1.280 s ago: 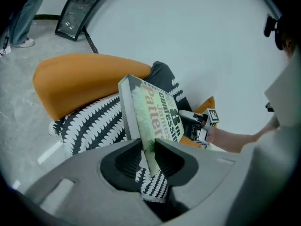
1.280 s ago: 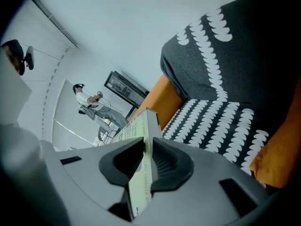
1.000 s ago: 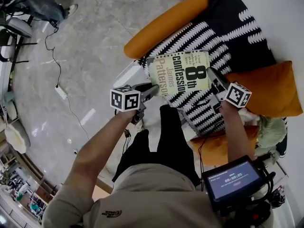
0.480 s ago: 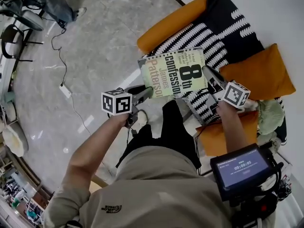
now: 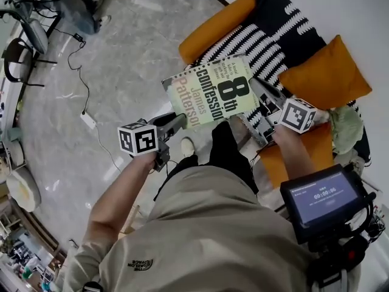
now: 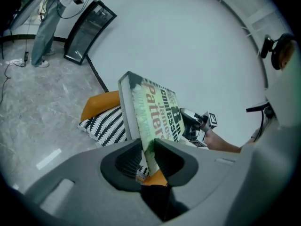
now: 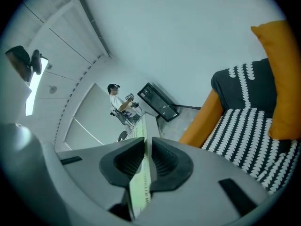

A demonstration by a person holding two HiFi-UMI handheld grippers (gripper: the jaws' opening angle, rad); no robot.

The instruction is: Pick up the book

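- Between the jaws of the left gripper (image 6: 148, 152) sits the near left corner of the book (image 5: 209, 90); both pads press flat against it, with no gap showing.
- The right gripper (image 7: 146, 149) is clamped in the same way on the book's right edge, its jaws nearly together on the thin pale side.
- The book hangs in the air between the two grippers with its cover up. It is tilted, above the grey marble floor (image 5: 115, 66) and just near of the armchair.
- Far and to the right stands the armchair (image 5: 216, 20), with orange sides and black-and-white patterned cushions (image 5: 261, 35). An orange pillow (image 5: 325, 72) leans on its right side.
- In the right gripper view, a person (image 7: 116, 102) stands far off beside a black panel (image 7: 157, 102) leaning on the wall.
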